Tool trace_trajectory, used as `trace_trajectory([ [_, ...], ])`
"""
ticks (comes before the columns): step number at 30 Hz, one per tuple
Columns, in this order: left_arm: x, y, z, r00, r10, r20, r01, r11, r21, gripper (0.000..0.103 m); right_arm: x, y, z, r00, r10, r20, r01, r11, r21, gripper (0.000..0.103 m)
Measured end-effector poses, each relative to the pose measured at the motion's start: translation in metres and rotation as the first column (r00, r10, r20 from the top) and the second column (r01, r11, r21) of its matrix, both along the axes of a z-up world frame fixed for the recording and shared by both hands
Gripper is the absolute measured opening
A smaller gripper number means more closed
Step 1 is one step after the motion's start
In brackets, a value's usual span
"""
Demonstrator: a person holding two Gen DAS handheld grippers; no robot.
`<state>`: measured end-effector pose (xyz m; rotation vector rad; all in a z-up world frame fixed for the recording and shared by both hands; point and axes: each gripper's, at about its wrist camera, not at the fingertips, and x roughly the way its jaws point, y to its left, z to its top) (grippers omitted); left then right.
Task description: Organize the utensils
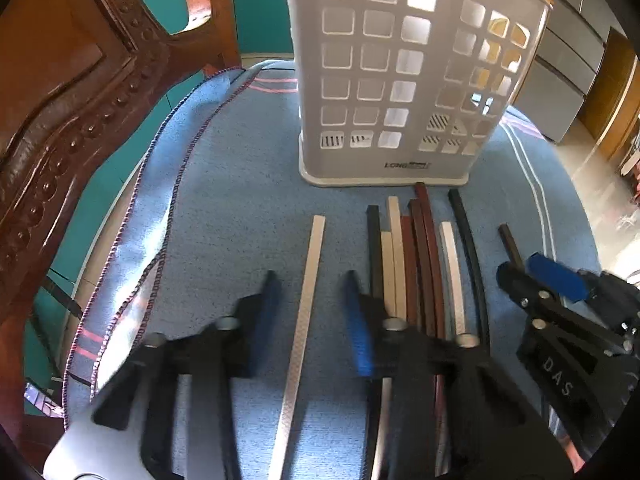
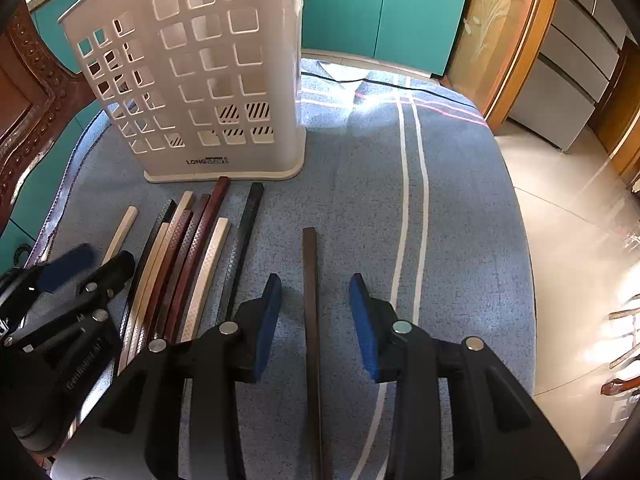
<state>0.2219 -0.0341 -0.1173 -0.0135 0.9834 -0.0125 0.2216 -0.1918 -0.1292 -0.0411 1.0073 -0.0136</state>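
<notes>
The left gripper (image 1: 310, 280) straddles a silver chopstick (image 1: 306, 304), jaws apart, pads clear of it. The right gripper (image 2: 314, 284) likewise straddles a dark brown chopstick (image 2: 311, 300), gripping nothing. Between them lies a tight bundle of chopsticks (image 2: 180, 264), textured, square-sectioned. A white perforated plastic holder (image 2: 192, 80) stands upright just beyond. Open blue towel (image 2: 360, 200) extends rightward to the table edge.

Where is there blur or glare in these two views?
Left wrist view: the left gripper is smeared by motion blur, and the basket stays sharp. Right wrist view: sun glare washes out the floor and a patch of the blue cloth; fisheye bends the edges in both.
</notes>
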Motion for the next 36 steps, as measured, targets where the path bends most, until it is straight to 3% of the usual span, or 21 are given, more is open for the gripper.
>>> trace_trajectory([
  [2,0.001,0.003,0.000,1.000,0.002,0.004,-0.002,1.000,-0.009,0.011,0.000,0.000,0.001,1.000,0.013,-0.008,-0.012,1.000,0.023,0.008],
  [6,0.000,0.013,0.004,1.000,0.007,0.012,-0.006,0.998,-0.067,0.007,-0.001,-0.003,0.003,1.000,0.017,-0.005,-0.017,0.998,0.057,0.007],
  [12,-0.029,0.033,0.058,0.979,0.011,0.204,0.025,0.985,-0.171,0.007,-0.021,-0.013,0.038,0.994,0.023,0.103,-0.037,0.990,0.137,0.007],
  [19,-0.090,0.062,0.133,0.893,0.033,0.450,0.096,0.961,-0.261,0.007,-0.068,-0.023,0.104,0.959,0.062,0.278,-0.133,0.961,0.244,0.007],
  [24,-0.105,0.070,0.174,0.833,0.081,0.548,0.102,0.950,-0.296,0.007,-0.091,-0.029,0.149,0.922,0.042,0.386,-0.164,0.943,0.290,0.007],
  [30,-0.099,0.080,0.216,0.757,0.184,0.627,0.070,0.931,-0.358,0.007,-0.091,-0.031,0.209,0.862,-0.022,0.507,-0.149,0.944,0.293,0.007],
  [33,-0.090,0.091,0.237,0.712,0.262,0.651,0.052,0.906,-0.421,0.007,-0.082,-0.035,0.236,0.826,-0.068,0.560,-0.146,0.933,0.329,0.007],
  [36,-0.072,0.107,0.246,0.651,0.385,0.654,0.021,0.852,-0.523,0.007,-0.073,-0.041,0.257,0.778,-0.128,0.615,-0.148,0.914,0.378,0.007],
])
